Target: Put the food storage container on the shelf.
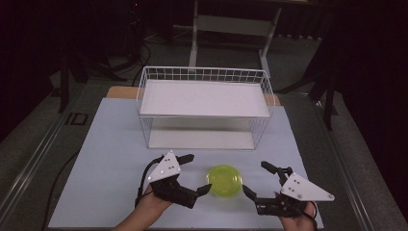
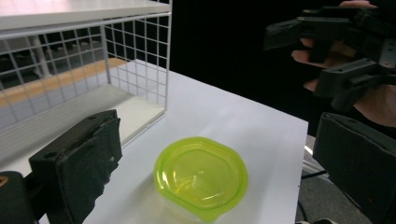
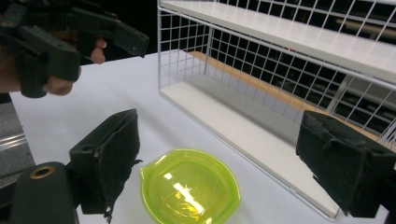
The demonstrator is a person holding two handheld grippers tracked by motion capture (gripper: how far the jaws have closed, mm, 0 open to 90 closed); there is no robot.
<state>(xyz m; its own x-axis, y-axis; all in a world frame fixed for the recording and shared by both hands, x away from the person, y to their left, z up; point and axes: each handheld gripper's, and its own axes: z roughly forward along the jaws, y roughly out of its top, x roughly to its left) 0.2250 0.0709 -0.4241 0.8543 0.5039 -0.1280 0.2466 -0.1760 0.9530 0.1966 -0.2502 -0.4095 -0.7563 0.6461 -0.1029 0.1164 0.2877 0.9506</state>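
Observation:
A yellow-green round lidded container [image 1: 224, 180] sits on the white table top near the front edge. To its left, my left gripper [image 1: 199, 172] is open, its jaws spread wide and pointing at the container without touching it. My right gripper [image 1: 255, 177] is just right of the container, also open and holding nothing. In the left gripper view the container [image 2: 201, 176] lies low between my own jaws, with the right gripper [image 2: 336, 51] and a hand beyond it. In the right gripper view the container [image 3: 189, 186] lies ahead between the jaws, with the left gripper [image 3: 70, 37] at the upper left.
A white wire rack [image 1: 204, 98] with two white shelves stands behind the container at mid-table; its lower shelf [image 1: 199, 138] opens toward me. The white mat [image 1: 110, 159] ends close to both hands. Dark floor and a table frame lie beyond.

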